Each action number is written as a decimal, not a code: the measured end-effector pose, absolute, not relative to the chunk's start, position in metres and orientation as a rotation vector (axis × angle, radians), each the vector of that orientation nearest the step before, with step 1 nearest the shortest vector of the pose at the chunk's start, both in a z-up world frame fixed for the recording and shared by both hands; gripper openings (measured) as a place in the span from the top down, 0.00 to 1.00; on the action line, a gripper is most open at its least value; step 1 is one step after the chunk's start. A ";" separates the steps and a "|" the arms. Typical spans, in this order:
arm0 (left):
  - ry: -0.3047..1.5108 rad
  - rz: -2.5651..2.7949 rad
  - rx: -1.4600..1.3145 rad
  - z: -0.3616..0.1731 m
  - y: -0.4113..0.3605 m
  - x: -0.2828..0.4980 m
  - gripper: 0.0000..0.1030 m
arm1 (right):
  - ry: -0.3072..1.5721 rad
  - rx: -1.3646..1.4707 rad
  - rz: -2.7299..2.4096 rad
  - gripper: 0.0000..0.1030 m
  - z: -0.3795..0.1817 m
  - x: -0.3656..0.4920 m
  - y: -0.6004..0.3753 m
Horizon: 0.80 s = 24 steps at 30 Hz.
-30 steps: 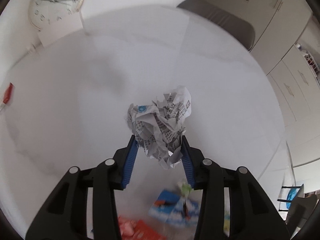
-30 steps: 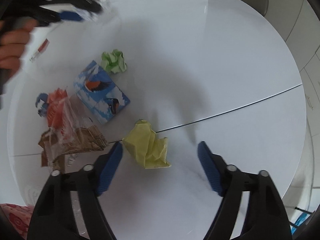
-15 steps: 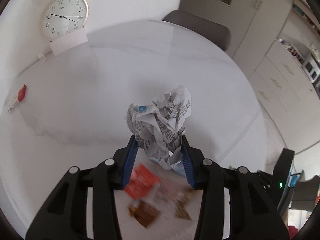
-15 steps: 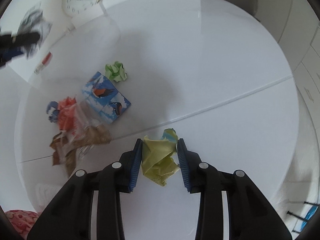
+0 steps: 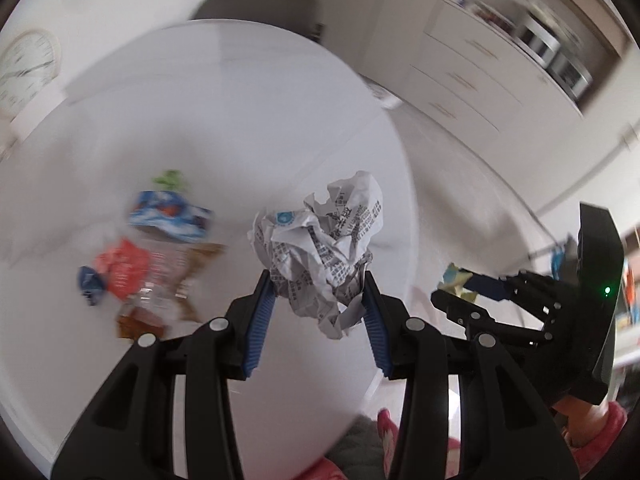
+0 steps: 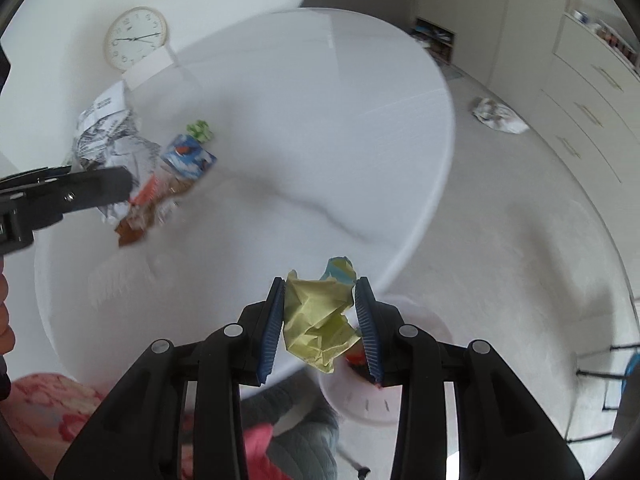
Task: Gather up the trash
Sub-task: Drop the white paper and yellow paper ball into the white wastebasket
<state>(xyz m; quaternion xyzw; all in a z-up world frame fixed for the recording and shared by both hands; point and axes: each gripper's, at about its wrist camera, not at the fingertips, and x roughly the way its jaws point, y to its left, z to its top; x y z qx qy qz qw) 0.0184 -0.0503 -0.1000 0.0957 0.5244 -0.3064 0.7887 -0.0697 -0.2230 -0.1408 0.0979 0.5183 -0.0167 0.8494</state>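
trash is in both your tools: the left gripper (image 5: 316, 308) clamps a printed paper wad (image 5: 320, 248), the right gripper (image 6: 320, 324) a yellow paper ball (image 6: 316, 320) over the white bin (image 6: 360, 404). carrying step; next, drop both in the bin.

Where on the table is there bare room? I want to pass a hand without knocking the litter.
Free: the wide far stretch of the white table, from the green paper wad over to the rim on the floor side, and the near strip toward the yellow paper ball. Crowded: the clock side, where the blue carton and wrappers lie bunched.
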 end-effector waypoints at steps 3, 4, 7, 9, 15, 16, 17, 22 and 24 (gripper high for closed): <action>1.121 -0.716 0.262 -0.101 -0.075 -0.002 0.59 | 1.100 0.239 -0.080 0.63 -0.150 -0.093 -0.235; 1.121 -0.729 0.275 -0.102 -0.081 -0.005 0.59 | 1.104 0.250 -0.090 0.63 -0.154 -0.097 -0.238; 1.125 -0.753 0.306 -0.103 -0.096 -0.022 0.59 | 1.133 0.296 -0.127 0.63 -0.177 -0.110 -0.255; 1.132 -0.764 0.336 -0.106 -0.106 -0.034 0.59 | 1.186 0.323 -0.159 0.63 -0.206 -0.115 -0.267; 1.152 -0.779 0.407 -0.117 -0.122 -0.056 0.58 | 1.264 0.410 -0.247 0.08 -0.262 -0.128 -0.288; 1.158 -0.780 0.416 -0.119 -0.124 -0.058 0.58 | 1.264 0.408 -0.264 0.07 -0.265 -0.130 -0.291; 1.163 -0.781 0.423 -0.122 -0.125 -0.059 0.58 | 1.268 0.413 -0.265 0.06 -0.266 -0.133 -0.293; 1.186 -0.796 0.460 -0.133 -0.139 -0.065 0.58 | 1.262 0.445 -0.287 0.03 -0.261 -0.150 -0.306; 1.197 -0.805 0.475 -0.139 -0.146 -0.067 0.58 | 1.257 0.435 -0.305 0.03 -0.254 -0.155 -0.311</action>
